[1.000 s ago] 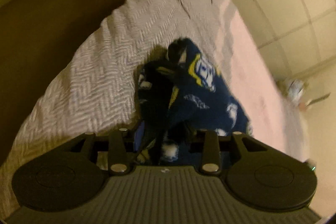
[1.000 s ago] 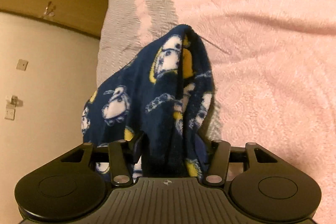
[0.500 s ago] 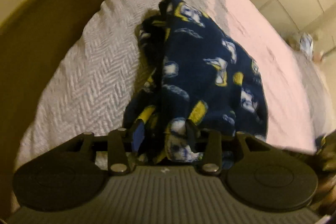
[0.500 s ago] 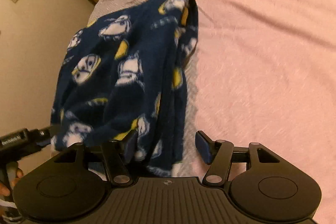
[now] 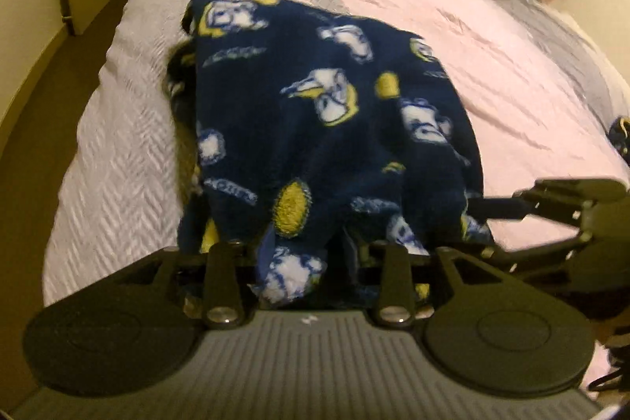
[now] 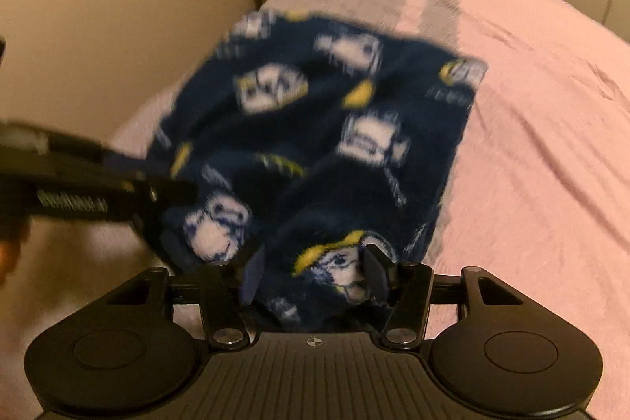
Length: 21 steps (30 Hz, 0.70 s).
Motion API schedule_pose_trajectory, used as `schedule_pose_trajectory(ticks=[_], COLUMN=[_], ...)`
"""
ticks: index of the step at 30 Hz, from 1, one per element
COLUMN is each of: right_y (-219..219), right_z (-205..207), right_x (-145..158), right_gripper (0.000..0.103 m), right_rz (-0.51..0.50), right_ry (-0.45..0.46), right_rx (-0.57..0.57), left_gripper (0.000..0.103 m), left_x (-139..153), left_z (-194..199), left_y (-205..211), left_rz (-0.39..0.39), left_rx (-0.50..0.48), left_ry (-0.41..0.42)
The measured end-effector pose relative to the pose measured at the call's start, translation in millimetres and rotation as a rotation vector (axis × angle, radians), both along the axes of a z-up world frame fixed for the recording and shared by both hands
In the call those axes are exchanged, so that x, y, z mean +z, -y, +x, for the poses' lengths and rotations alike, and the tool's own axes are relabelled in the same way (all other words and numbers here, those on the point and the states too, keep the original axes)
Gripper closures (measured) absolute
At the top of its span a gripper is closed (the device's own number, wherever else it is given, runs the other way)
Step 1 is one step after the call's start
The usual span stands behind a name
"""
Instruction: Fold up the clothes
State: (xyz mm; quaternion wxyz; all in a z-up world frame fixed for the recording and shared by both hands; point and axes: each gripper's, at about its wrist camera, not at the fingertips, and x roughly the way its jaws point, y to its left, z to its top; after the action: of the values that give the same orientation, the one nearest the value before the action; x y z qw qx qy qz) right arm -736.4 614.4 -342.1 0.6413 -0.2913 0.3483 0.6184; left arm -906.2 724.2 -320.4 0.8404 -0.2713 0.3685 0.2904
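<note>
I hold a soft, fuzzy dark blue piece of clothing with white and yellow cartoon pictures [image 5: 334, 128] in both my claws. It hangs above a big bed with a pale pink and grey bumpy cover [image 5: 492, 65].

My left claw [image 5: 305, 258] is pinching one bunch of the fuzzy cloth. The cloth fills the gap between its two blue-padded fingers [image 5: 264, 254] and spills over them toward me.

My right claw [image 6: 313, 272] has another bunch of the same cloth between its fingers [image 6: 374, 270]. Its jaws are closing, and the pads press on the fuzzy bunch from both sides.

My two claws are near each other. From my left claw I can see the black right one poking in from the right side, just beside the cloth edge. From my right claw I see the black left one coming in from the left, touching the cloth.

The far end of the clothing spreads out wide over the bed, near the edge by the cream wall [image 6: 118, 6].
</note>
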Motion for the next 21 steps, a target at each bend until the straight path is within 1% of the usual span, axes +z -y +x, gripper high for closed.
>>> schedule_pose_trajectory(ticks=[2,4,8,9,11,13,16,18,20,21], right_y=[5,6,13,14,6,-11,-46,-73,-94,-105], right_z=[0,4,25,31,51,77,119,143,158,166], right_x=[-6,-8,28,38,54,65,67,67,65,64], right_gripper=[0.049,0.049,0.049,0.049,0.049,0.049,0.049,0.054,0.056,0.057], right_rz=[0.027,0.038,0.030,0.028,0.050,0.075,0.109,0.150,0.175,0.187], right_ry=[0.012,0.000,-0.072,-0.092,-0.082,-0.066,-0.056,-0.046,-0.071,-0.084], right_rx=[0.012,0.013,-0.022,-0.032,-0.106,-0.194,-0.292,-0.302,-0.290,-0.284], left_gripper=[0.072,0.075,0.079,0.079,0.079,0.081,0.083,0.082,0.082,0.082], left_x=[-5,-5,22,31,52,59,58,58,57,53], left_z=[-5,-8,-5,-4,-4,4,24,41,60,69], left_y=[3,4,-7,-13,-27,-58,-109,-137,-162,-170], left_rz=[0.019,0.031,0.044,0.062,0.108,0.130,0.147,0.160,0.162,0.161], left_rx=[0.012,0.016,0.000,0.006,0.023,0.046,0.049,0.027,-0.005,-0.019], left_ry=[0.024,0.040,0.011,0.012,0.018,-0.009,-0.015,0.018,0.051,0.051])
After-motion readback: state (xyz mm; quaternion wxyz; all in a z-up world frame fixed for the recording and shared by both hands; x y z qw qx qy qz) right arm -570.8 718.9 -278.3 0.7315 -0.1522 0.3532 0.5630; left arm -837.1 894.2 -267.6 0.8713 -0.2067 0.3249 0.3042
